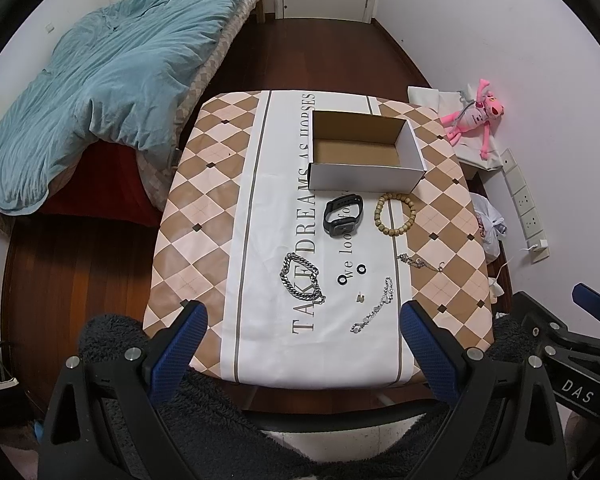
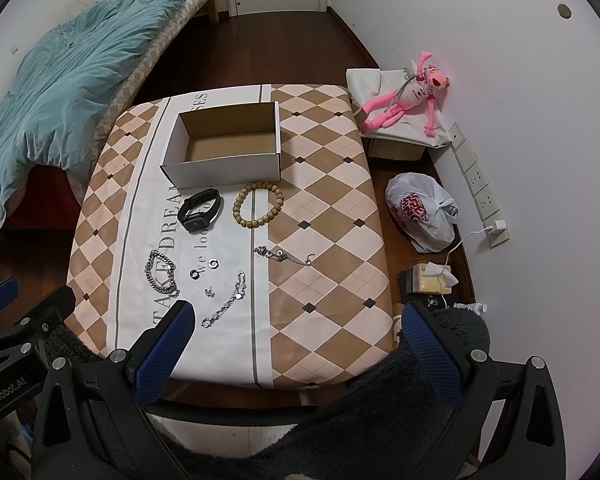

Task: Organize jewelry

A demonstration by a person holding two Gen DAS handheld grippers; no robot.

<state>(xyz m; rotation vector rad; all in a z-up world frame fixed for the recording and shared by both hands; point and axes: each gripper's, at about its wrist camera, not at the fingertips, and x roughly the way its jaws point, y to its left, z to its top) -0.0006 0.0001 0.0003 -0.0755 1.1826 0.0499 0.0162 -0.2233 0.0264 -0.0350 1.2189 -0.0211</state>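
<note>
Nearest us, our left gripper (image 1: 304,328) and right gripper (image 2: 298,334) hover with fingers spread, holding nothing. Beyond, chains (image 1: 300,278), rings (image 1: 352,274), a watch (image 1: 342,215) and beads (image 1: 395,215) lie on the desk (image 1: 204,216) before the open box (image 1: 366,174).

The tiny metal piece (image 1: 359,298) between the bracelets is too small to be identified. The tablecloth lettering (image 1: 309,184) is partly covered by the box (image 1: 364,176).

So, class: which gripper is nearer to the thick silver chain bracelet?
Left. The left gripper hangs just short of the chain bracelet, roughly in line with it. The right gripper sits further off, with the bracelet beyond its left finger.
</note>
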